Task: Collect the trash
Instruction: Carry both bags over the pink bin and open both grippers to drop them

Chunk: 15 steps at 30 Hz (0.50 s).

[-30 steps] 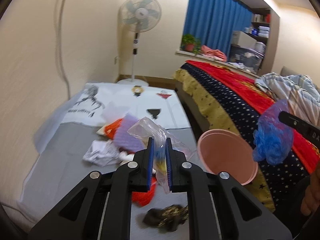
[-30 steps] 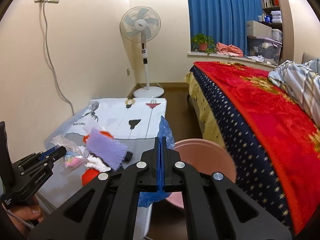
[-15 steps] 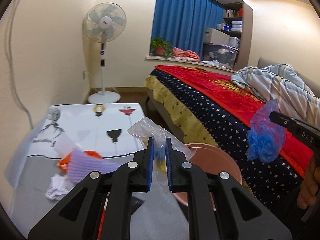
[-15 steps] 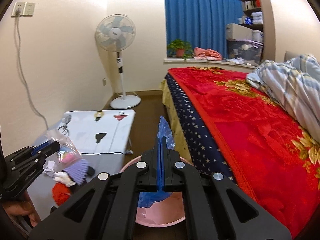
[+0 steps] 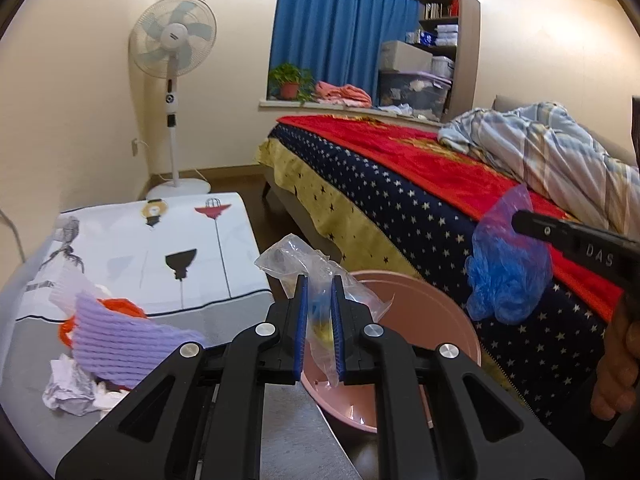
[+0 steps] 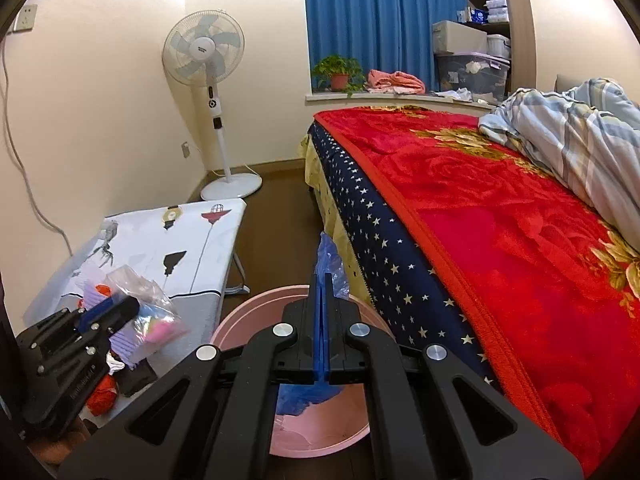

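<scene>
A clear plastic bag (image 5: pixel 320 280) is pinched by the left gripper (image 5: pixel 320 320); a blue bag (image 6: pixel 329 258) is clamped in the right gripper (image 6: pixel 322 320), above the pink bin (image 6: pixel 240 316).

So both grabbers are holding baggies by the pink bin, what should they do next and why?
Probably open the right gripper first: its blue bag already hangs over the pink bin, so it should drop in. The left gripper holds the clear bag nearer the rim.

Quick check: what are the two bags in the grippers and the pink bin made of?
Clear bag: thin glossy plastic film, see-through and crinkled. Blue bag: thin translucent plastic, bunched in soft folds. Pink bin: probably rigid moulded plastic, with a smooth rim and a slight sheen.
</scene>
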{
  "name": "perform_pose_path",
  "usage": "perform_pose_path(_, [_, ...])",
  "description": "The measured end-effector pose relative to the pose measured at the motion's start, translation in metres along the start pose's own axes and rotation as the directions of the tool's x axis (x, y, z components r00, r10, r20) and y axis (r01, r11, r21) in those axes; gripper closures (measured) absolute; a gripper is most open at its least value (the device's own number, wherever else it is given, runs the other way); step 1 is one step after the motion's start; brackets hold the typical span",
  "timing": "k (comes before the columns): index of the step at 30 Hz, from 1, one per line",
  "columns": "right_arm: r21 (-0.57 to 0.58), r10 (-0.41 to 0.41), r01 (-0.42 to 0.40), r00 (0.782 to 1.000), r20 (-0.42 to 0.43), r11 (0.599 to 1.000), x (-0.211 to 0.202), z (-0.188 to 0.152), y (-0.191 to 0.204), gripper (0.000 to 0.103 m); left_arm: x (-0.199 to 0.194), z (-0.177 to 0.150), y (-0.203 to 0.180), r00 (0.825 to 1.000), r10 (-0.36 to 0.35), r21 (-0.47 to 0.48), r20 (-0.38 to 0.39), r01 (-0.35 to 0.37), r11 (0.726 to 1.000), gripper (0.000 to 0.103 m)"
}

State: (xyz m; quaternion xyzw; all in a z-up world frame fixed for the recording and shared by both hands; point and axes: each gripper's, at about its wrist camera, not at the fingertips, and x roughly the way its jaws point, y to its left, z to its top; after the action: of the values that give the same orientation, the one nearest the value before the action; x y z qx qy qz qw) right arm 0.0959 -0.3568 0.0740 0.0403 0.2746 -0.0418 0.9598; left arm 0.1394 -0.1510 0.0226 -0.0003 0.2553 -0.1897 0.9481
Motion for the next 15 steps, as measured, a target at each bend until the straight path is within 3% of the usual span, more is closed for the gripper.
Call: perform_pose_path(15, [-0.011,-0.028,0.028,0.999,-0.028,1.0,0.017,0.0,0.003,0.102,0.033,-0.013,-0.009,0.997,-0.03,0.0,-0.077,0.03,1.0,0.092])
